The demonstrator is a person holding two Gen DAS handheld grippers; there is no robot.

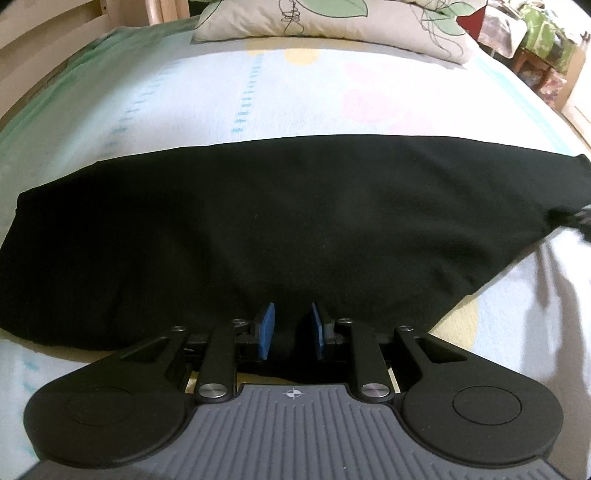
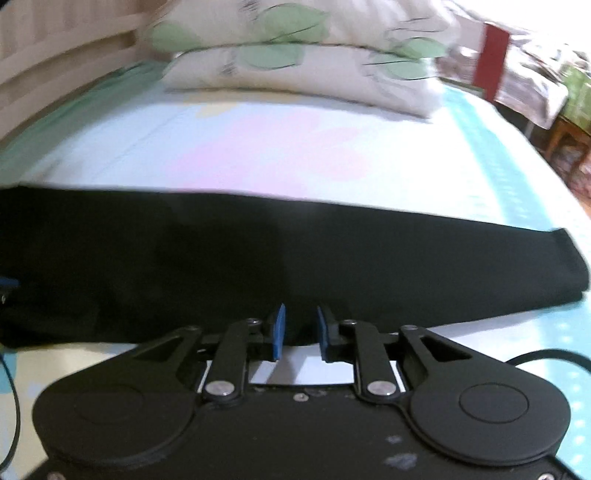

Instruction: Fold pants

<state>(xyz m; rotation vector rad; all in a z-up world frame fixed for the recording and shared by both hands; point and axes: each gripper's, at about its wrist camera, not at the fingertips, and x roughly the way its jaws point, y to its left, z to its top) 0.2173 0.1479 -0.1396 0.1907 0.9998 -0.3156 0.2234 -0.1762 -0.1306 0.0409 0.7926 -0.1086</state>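
Black pants (image 1: 295,221) lie crosswise on the bed as one long flat band, and they also cross the right wrist view (image 2: 295,258), with one end (image 2: 569,258) at the right. My left gripper (image 1: 291,328) sits at the near edge of the pants. Dark cloth fills the narrow gap between its blue pads (image 1: 266,328), so it is shut on that edge. My right gripper (image 2: 301,332) hovers at the near edge farther along. Its pads stand apart, with pale sheet showing between them lower down and no cloth pinched.
The pale patterned bed sheet (image 1: 258,103) stretches beyond the pants to a leaf-print pillow (image 1: 332,22) (image 2: 295,62). A wooden bed frame (image 1: 37,44) runs along the left. Cluttered furniture (image 1: 546,48) stands past the bed's right side. A black cable (image 2: 546,354) trails at the right.
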